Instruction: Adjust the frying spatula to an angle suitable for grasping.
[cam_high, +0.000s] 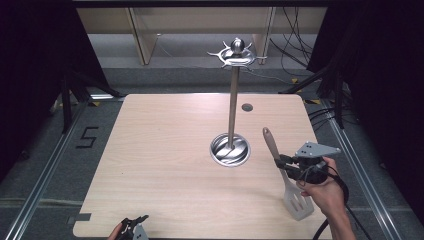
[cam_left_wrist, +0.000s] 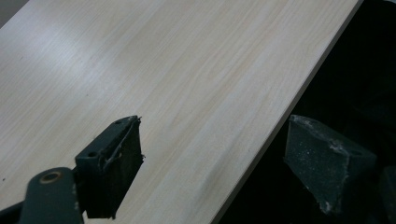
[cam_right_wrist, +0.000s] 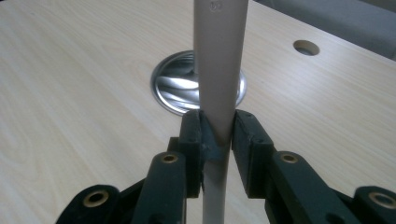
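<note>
A slotted spatula (cam_high: 285, 172) with a beige handle (cam_right_wrist: 219, 60) is held above the right side of the table, blade toward the near edge. My right gripper (cam_high: 283, 165) is shut on its handle, which the right gripper view shows clamped between both pads (cam_right_wrist: 192, 140). A metal utensil stand (cam_high: 233, 100) rises from a round steel base (cam_high: 230, 150) at the table's middle, with a ring of hooks (cam_high: 237, 54) on top. My left gripper (cam_high: 134, 225) is at the near left edge of the table, open, with nothing between its fingertips (cam_left_wrist: 112, 163).
The light wooden table (cam_high: 165, 150) has a small round hole (cam_high: 247, 107) behind the stand. The left gripper view shows the table's edge (cam_left_wrist: 280, 121) running between its jaws, with dark floor beyond. Cables and dark curtains lie past the far side.
</note>
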